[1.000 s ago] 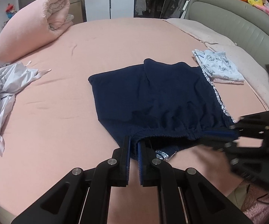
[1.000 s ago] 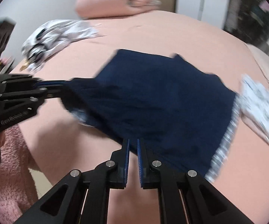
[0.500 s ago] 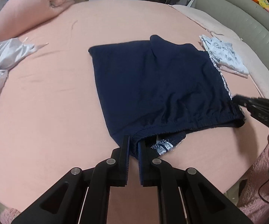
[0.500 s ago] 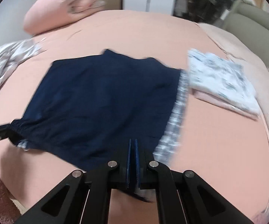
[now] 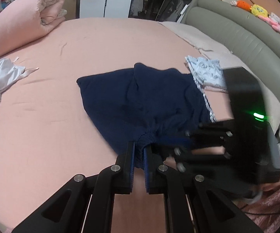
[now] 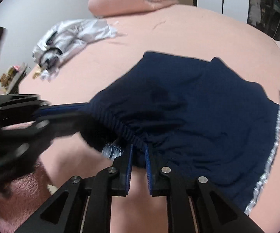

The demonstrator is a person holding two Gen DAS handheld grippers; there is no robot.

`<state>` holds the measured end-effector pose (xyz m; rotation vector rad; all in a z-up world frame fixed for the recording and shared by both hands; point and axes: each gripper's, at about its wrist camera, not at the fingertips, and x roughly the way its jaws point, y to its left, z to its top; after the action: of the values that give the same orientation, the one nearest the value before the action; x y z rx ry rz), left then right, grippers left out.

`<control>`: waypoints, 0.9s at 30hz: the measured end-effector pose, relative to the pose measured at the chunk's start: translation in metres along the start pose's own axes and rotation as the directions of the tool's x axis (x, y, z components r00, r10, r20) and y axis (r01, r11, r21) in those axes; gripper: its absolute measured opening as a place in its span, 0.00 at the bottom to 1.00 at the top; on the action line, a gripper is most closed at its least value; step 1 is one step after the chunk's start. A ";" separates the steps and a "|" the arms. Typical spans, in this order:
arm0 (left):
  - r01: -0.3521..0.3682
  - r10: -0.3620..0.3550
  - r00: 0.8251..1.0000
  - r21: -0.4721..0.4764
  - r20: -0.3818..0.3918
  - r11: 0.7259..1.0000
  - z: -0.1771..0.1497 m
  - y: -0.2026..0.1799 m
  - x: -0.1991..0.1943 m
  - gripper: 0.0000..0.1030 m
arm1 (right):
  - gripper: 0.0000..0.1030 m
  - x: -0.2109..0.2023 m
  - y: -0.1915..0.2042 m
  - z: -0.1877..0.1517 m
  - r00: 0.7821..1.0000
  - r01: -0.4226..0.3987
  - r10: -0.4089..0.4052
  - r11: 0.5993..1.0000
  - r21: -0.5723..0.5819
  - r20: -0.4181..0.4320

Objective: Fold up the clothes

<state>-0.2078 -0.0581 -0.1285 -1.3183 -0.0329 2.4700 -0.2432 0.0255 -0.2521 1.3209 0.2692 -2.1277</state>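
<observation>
Left hand-held gripper (image 5: 139,153) pinches navy shorts' (image 5: 149,99) waistband on bed (image 5: 43,116).

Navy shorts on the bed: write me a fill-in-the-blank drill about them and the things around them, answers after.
1. The left gripper is shut on the elastic ____ of the navy shorts.
2. The bed sheet under the shorts is ____ in colour.
3. A rolled pink ____ lies at the far end of the bed.
4. The right gripper has ____ fabric between its opening jaws.

Missing words: waistband; pink; blanket; navy
</observation>
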 end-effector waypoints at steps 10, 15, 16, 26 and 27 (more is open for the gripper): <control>0.009 -0.009 1.000 0.000 0.010 1.000 0.005 0.000 -0.001 0.07 | 0.50 -0.030 -0.024 -0.016 0.986 -0.159 0.154 0.983 0.091 0.063; 0.005 -0.005 1.000 -0.007 0.011 1.000 0.002 0.001 -0.003 0.06 | 0.71 -0.024 -0.007 -0.001 0.991 -0.074 0.071 0.997 0.023 0.110; 0.004 -0.004 1.000 -0.012 0.013 1.000 0.001 0.002 -0.005 0.06 | 0.71 -0.017 -0.006 0.004 0.993 -0.032 0.029 0.999 0.020 0.112; -0.086 0.083 0.993 -0.027 -0.082 0.996 -0.008 0.017 0.013 0.16 | 0.06 -0.003 -0.062 -0.015 0.904 0.424 -0.425 0.905 0.036 0.047; -0.061 0.053 0.990 -0.059 -0.132 0.996 -0.011 0.021 0.022 0.23 | 0.05 -0.010 -0.071 -0.019 0.906 0.418 -0.422 0.906 0.070 0.046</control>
<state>-0.2164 -0.0723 -0.1564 -1.5253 -0.0419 2.4419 -0.2681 0.0952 -0.2626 1.3188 0.5100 -2.5457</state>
